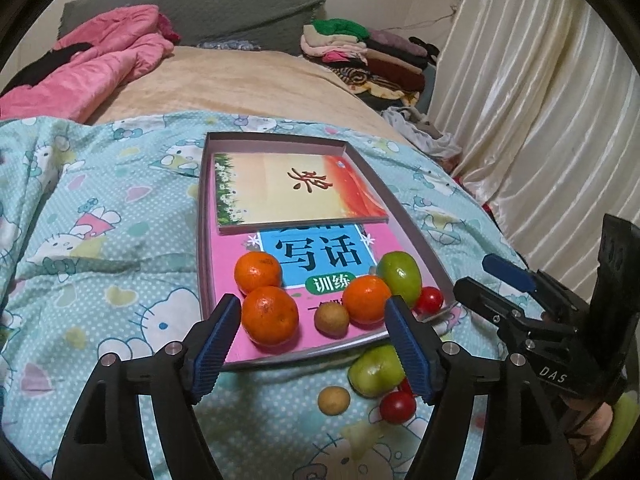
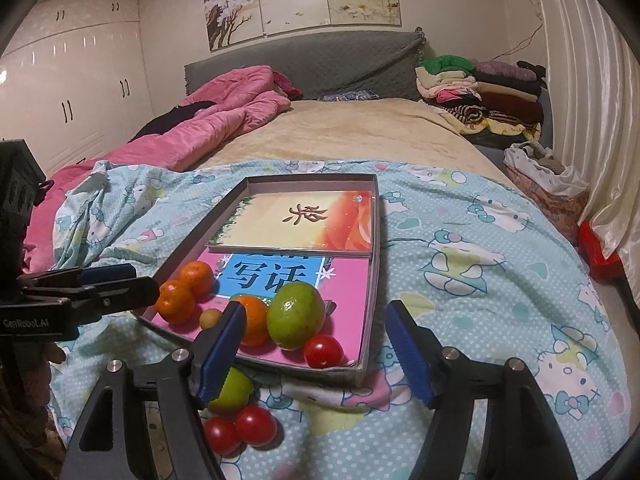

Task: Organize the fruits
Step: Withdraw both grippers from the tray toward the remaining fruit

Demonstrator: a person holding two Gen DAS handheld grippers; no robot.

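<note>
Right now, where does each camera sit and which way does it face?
Left wrist: on the left gripper, facing down the bed at the tray; the right gripper and fingers show at right.
Right wrist: on the right gripper, right of it, facing the same tray; the left gripper shows at left.
Both share the tray, oranges and headboard.
</note>
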